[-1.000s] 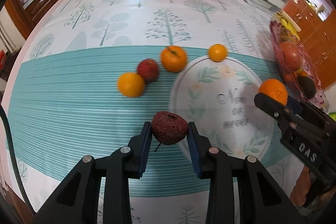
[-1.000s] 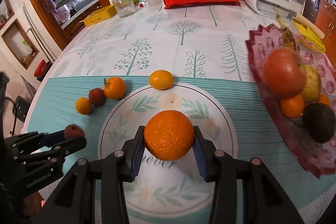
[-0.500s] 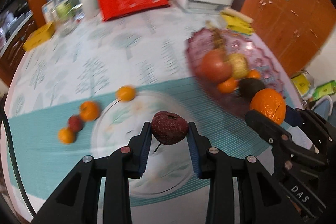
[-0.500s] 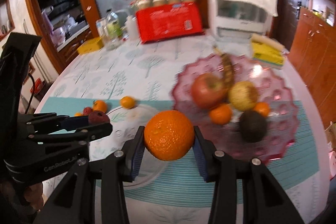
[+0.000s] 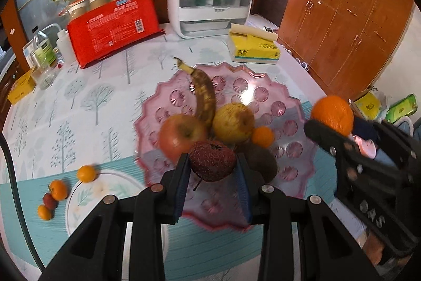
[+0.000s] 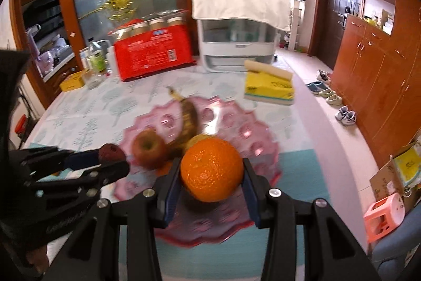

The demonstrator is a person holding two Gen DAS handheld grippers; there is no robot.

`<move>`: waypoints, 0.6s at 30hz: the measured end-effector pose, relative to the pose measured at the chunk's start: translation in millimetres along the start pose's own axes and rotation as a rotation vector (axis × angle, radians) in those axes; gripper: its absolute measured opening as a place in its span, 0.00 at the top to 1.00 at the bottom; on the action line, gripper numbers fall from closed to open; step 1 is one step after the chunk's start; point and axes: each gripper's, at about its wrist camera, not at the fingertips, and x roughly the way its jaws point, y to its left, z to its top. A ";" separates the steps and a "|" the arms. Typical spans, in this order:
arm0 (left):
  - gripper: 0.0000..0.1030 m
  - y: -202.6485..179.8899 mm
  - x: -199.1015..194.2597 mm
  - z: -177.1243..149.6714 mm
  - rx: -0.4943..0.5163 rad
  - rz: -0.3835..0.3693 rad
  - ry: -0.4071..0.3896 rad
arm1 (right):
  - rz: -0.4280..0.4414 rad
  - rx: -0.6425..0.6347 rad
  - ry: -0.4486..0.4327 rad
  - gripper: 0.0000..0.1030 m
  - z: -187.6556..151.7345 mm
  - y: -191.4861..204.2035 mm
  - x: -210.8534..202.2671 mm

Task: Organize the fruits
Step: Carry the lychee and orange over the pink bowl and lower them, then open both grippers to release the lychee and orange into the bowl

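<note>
A dark red bumpy fruit (image 5: 212, 163) is sitting pinched between the blue pads of the left gripper (image 5: 213, 175), held above the near edge of the pink scalloped fruit plate (image 5: 252, 88). The right gripper (image 6: 211, 183) is clamping a large orange (image 6: 211, 169) between its own pads, also above the plate's near rim. From the left wrist view that orange (image 5: 332, 114) is showing off to the right of the plate, with the letters "DAS" partly readable on the right gripper's body (image 5: 371, 215). From the right wrist view the left gripper (image 6: 105, 162) is appearing at the left with raised lettering on its side, too blurred to read.

On the plate a browned banana (image 5: 202, 94), a red apple (image 5: 181, 136), a yellowish round fruit (image 5: 232, 123), a small orange (image 5: 262, 136) and a dark avocado-like fruit (image 5: 260, 162) are lying close together.

Well to the left on the table (image 5: 86, 102), which is wearing a tree-print cloth, three small oranges (image 5: 86, 173) and a small red fruit (image 5: 50, 200) are resting near a round printed motif (image 5: 105, 191).

Farther back are standing a red package (image 5: 113, 28) with white print and a barcode, unreadable, a yellow tissue pack (image 5: 254, 49) with small dark characters, a white appliance (image 5: 210, 7) under a white cloth, and bottles (image 5: 44, 54).
</note>
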 end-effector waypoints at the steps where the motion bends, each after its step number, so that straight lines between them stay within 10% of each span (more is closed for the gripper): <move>1: 0.69 -4.9 6.3 2.3 0.000 0.007 0.009 | -0.007 -0.002 0.008 0.57 4.6 -7.0 6.5; 18: 0.68 -19.3 77.3 -11.2 0.008 0.079 0.168 | 0.043 0.005 0.221 0.57 1.0 -37.1 112.4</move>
